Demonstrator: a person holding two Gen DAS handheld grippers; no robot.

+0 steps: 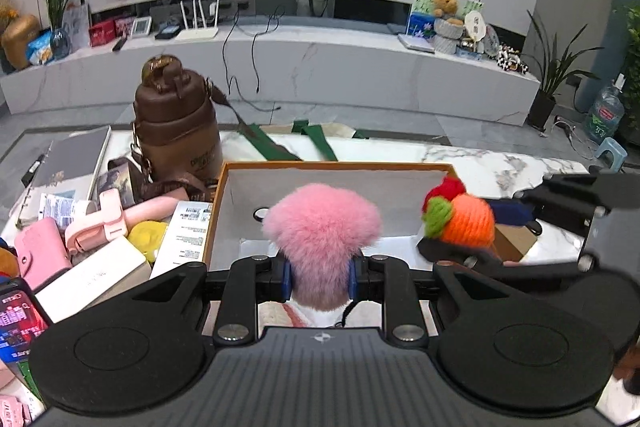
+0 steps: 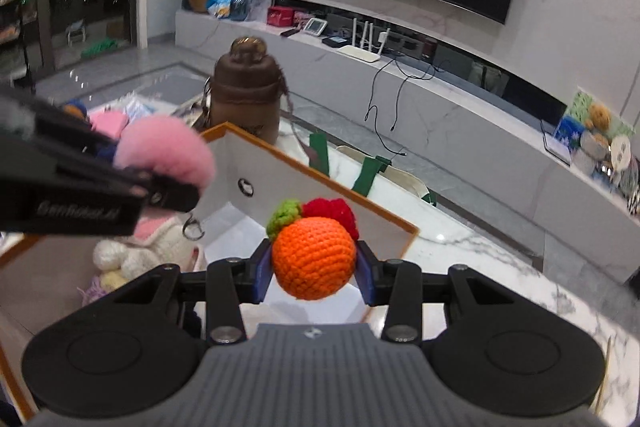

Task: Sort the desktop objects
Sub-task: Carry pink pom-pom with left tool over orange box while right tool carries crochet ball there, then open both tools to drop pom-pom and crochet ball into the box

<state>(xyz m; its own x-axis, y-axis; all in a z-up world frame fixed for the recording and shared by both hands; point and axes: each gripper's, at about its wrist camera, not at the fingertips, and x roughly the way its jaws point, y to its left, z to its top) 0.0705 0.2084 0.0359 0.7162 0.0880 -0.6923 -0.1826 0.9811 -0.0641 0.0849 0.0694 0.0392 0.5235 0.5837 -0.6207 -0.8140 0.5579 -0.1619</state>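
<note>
The left claw grips a pink fluffy pompom above the open box; a brown bottle stands behind.

pink pompom covers the left gripper fingertips and part of the box floor. Lower end of the pompom is lost behind the gripper body. Crochet orange hides the right gripper pad faces. Phone cut by the left frame edge, screen text unreadable. Print on the white cartons too small to read. White plush in the box is half hidden under the left gripper.
</note>
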